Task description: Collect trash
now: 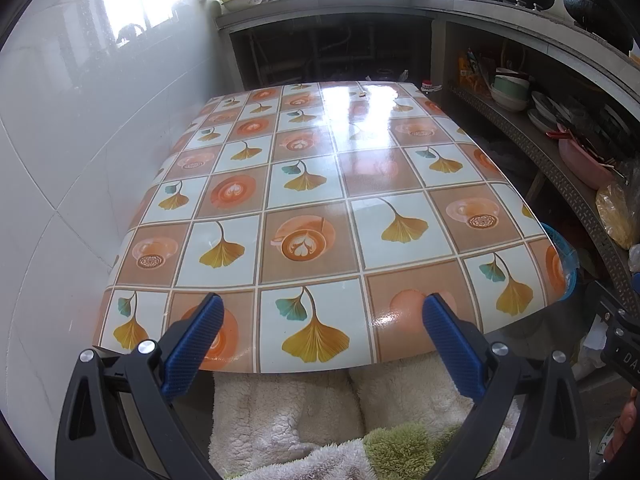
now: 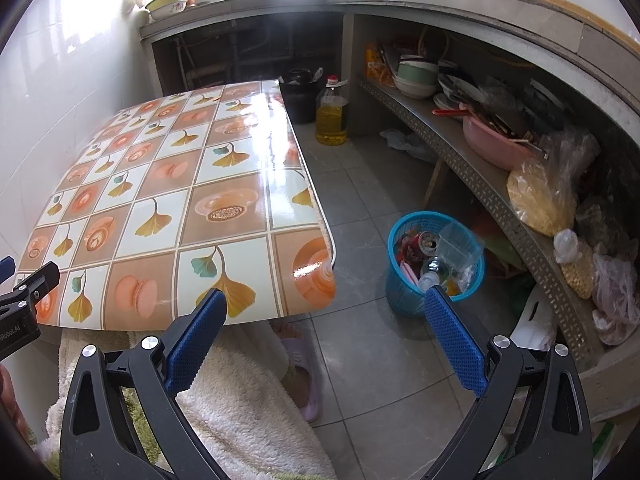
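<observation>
Ahead of my left gripper [image 1: 322, 312] lies the patterned table [image 1: 312, 184], its near edge passing just under my fingertips; I see no loose trash on its surface, only the printed tiles and window glare. Both claws stand wide apart and grip nothing. My right gripper [image 2: 326, 306] hangs off the table's right corner, over the floor tiles; beyond its right finger, low and close, sits the blue wastebasket [image 2: 404, 288] holding a red can [image 2: 418, 246], a clear plastic bag [image 2: 456, 246] and other scraps. Judgement: collection looks near done, or the remaining trash is outside both views. Risks from here: a careless sweep of my right claw could clip the basket rim and tip it, since it is light and loaded high on one side. The bag sticking up could snag a finger. Farther off, an oil bottle [image 2: 331, 118] stands on the floor, worth avoiding.
</observation>
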Available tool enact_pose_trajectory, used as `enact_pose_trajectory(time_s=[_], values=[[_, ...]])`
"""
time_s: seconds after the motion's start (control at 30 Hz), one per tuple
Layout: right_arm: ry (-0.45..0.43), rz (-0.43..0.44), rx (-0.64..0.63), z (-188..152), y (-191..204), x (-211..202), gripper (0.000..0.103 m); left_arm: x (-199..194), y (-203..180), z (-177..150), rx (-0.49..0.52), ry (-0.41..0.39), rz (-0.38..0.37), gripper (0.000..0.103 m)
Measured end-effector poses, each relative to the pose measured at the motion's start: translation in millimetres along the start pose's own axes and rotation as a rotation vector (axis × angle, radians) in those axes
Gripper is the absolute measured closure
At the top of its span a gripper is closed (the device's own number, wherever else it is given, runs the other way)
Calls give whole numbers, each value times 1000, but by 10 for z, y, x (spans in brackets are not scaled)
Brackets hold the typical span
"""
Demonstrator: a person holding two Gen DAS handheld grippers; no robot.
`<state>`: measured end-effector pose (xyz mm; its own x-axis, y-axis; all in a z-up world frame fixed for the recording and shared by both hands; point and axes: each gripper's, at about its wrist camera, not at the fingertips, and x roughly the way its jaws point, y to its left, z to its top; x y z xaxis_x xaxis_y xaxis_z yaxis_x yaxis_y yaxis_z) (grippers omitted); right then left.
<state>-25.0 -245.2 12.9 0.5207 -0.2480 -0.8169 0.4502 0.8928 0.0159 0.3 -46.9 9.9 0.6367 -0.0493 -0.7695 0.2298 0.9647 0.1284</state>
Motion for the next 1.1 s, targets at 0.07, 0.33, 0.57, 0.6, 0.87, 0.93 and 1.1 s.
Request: enact_pose_trajectory(time_s=[0.07,0.33,0.57,0.6,0.87,0.93,1.1], values=[[1,1,2,-1,-2,4,8,-1,2,0,0,0,0,6],[1,4,3,0,28,-6,8,7,7,4,-2,-1,1,6],[1,6,3,4,35,-7,8,6,10,5,-2,-1,0,6],[2,5,2,2,24,-2,8,6,10,5,-2,-1,1,6],[2,4,2,2,28,-3,8,6,10,5,-3,0,0,6],[2,6,2,3,38,-9,8,5,10,5,-3,-1,1,6],[2,5,3,3,39,-5,8,7,13,6,-7,1,0,6]])
